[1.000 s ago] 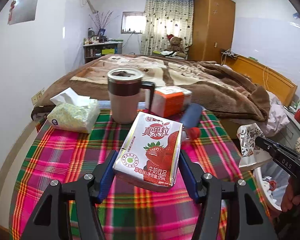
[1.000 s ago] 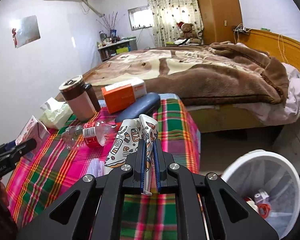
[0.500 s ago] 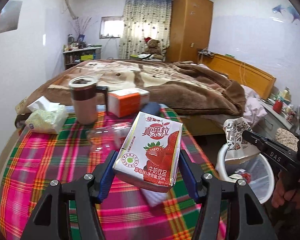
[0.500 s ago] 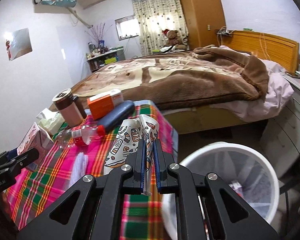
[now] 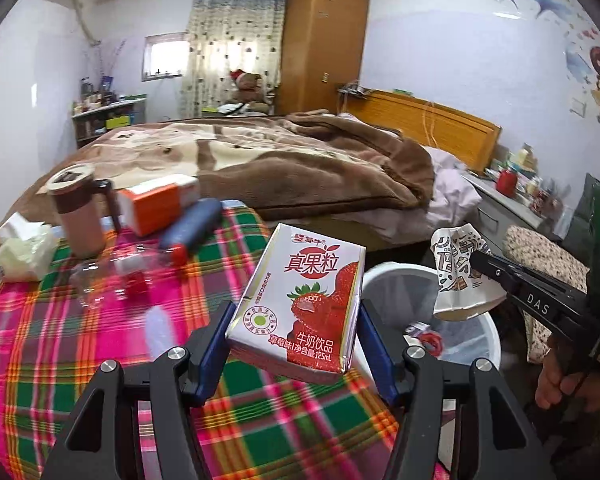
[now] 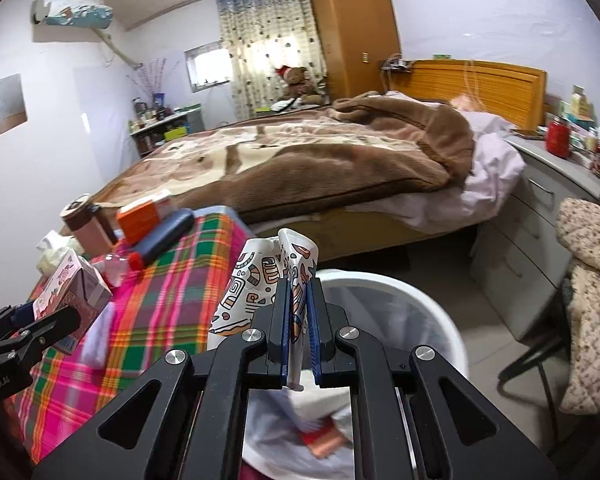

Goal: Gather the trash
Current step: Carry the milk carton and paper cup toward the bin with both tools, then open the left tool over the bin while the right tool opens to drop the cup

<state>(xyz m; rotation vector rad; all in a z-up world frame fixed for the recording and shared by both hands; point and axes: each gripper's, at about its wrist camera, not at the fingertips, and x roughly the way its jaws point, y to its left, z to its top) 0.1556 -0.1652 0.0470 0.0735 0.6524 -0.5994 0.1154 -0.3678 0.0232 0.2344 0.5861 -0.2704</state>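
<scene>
A bed (image 6: 300,160) with a rumpled brown blanket fills the far side of the room, and in front of it stands the desk (image 5: 80,360) under a pink, green and orange plaid cloth. A white waste bin (image 6: 420,308) with a clear liner stands on the floor just beside the desk's corner, a little rubbish already in its bottom. Above the bin's rim, the right gripper (image 6: 299,316) has its jaws closed flat on a crushed patterned paper cup (image 6: 256,280). Beside the bin, over the desk's edge, the left gripper (image 5: 292,340) clamps a strawberry milk carton (image 5: 300,300) between its blue pads. Farther back on the desk stand a lidded brown mug (image 5: 80,212), an orange box (image 5: 156,204), a dark blue case (image 5: 192,224), an empty clear bottle (image 5: 112,280) lying on its side and a tissue pack (image 5: 24,252).
</scene>
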